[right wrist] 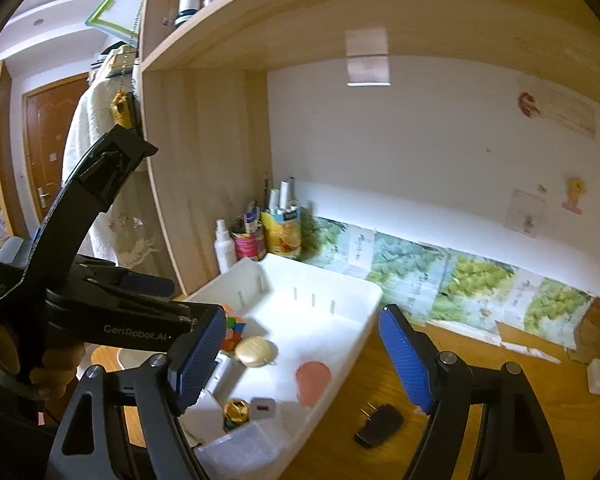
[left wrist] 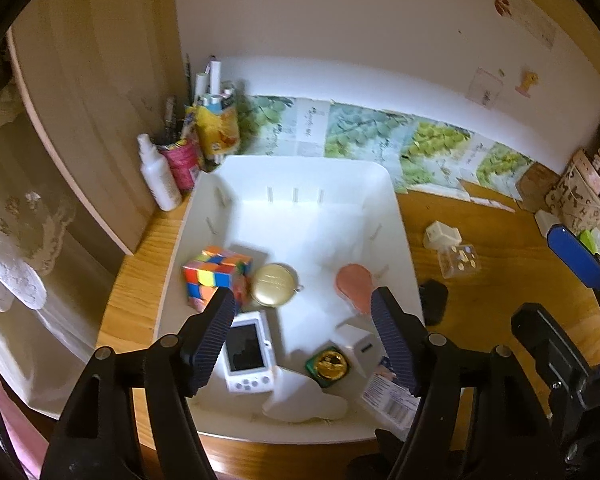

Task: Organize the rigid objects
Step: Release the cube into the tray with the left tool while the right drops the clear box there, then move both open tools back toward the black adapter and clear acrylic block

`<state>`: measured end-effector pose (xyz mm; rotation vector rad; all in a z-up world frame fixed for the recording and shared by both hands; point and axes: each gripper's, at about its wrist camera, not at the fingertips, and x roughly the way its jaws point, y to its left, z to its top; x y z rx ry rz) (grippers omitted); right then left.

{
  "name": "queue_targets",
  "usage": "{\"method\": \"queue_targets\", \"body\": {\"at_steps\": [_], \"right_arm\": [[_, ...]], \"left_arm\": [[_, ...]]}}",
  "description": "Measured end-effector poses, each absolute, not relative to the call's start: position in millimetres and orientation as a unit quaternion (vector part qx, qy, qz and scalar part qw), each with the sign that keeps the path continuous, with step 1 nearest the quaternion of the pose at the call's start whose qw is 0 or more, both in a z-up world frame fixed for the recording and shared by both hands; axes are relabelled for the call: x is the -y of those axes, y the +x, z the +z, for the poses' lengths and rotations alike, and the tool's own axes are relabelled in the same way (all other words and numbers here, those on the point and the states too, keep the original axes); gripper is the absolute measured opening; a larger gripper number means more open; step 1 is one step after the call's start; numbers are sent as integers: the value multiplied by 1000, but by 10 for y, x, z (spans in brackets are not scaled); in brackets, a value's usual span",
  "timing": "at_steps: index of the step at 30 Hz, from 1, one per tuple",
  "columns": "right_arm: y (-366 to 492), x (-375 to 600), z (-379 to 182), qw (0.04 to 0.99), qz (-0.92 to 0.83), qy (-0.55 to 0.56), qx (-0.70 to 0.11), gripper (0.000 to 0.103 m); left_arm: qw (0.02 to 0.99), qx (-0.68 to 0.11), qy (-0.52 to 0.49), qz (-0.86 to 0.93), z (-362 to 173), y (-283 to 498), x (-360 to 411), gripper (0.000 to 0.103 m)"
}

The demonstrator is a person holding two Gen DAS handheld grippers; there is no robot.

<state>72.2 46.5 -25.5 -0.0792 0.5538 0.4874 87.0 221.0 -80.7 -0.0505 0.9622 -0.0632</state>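
A white bin (left wrist: 396, 216) (right wrist: 364, 320) sits on the wooden desk. It holds a colour cube (left wrist: 214, 276), a gold round compact (left wrist: 274, 284) (right wrist: 256, 351), a pink oval piece (left wrist: 354, 286) (right wrist: 313, 378), a white handheld device (left wrist: 247, 354), a gold-lidded jar (left wrist: 329, 365) (right wrist: 236, 410) and a white charger block (left wrist: 358, 346) (right wrist: 263, 407). My left gripper (left wrist: 304, 340) is open and empty above the bin. My right gripper (right wrist: 302, 360) is open and empty over the bin's right side. A black plug adapter (right wrist: 379, 425) (left wrist: 434, 300) lies on the desk to the right of the bin.
A spray bottle (left wrist: 160, 176), pen cups (left wrist: 182, 160) and a yellow carton (left wrist: 218, 128) stand behind the bin at the left. A white plug (left wrist: 442, 236) and a clear small box (left wrist: 460, 260) lie on the desk to the right. A shelf hangs overhead (right wrist: 300, 20).
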Motion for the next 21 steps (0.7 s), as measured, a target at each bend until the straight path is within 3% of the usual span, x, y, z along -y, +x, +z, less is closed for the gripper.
{"method": "queue_targets", "body": {"at_steps": [21], "right_arm": [[706, 384, -492, 926, 187, -37, -326, 80]], "left_arm": [[864, -502, -14, -37, -963, 936, -1382, 74]]}}
